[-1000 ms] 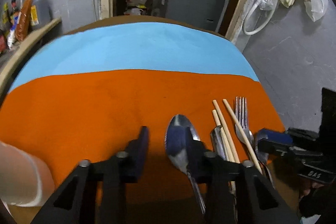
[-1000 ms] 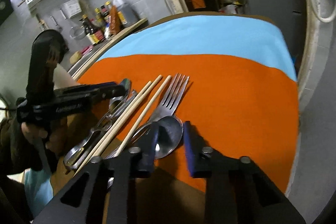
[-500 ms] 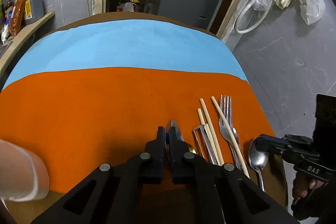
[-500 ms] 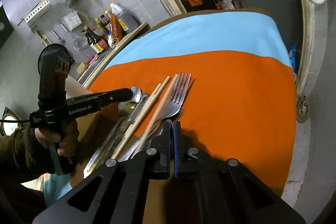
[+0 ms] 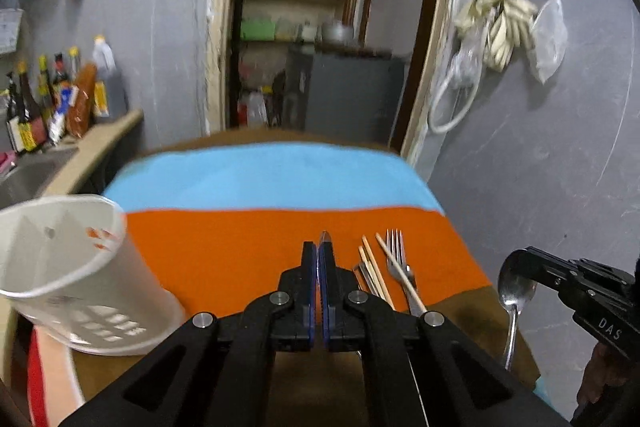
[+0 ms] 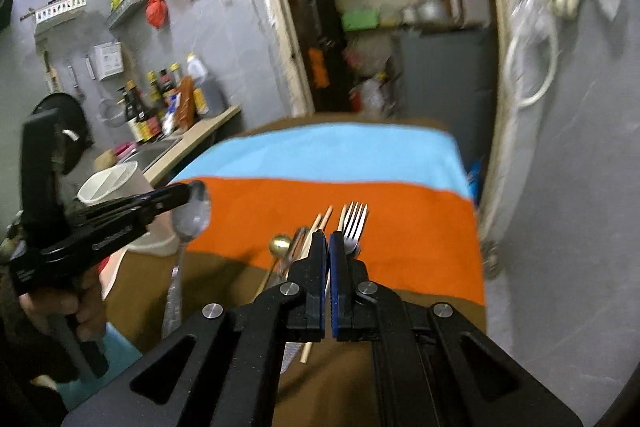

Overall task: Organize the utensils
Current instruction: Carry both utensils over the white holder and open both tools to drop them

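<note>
My left gripper is shut on a steel spoon, gripped by its bowl. The handle hangs down, above the table. Only the spoon's edge shows between the pads in the left wrist view. My right gripper is shut on a second spoon, also by the bowl, handle dangling off the table's right side. A fork, chopsticks and a small gold spoon lie on the orange cloth between the two grippers. A white slotted utensil holder stands at the left.
A blue cloth covers the far half of the brown table. A counter with sauce bottles and a sink runs along the left wall. A grey wall is close on the right, and a doorway lies beyond the table.
Both grippers closed on a spoon each and lifted them off the cloth, rising and pulling back. The white holder has come into view at the left.
</note>
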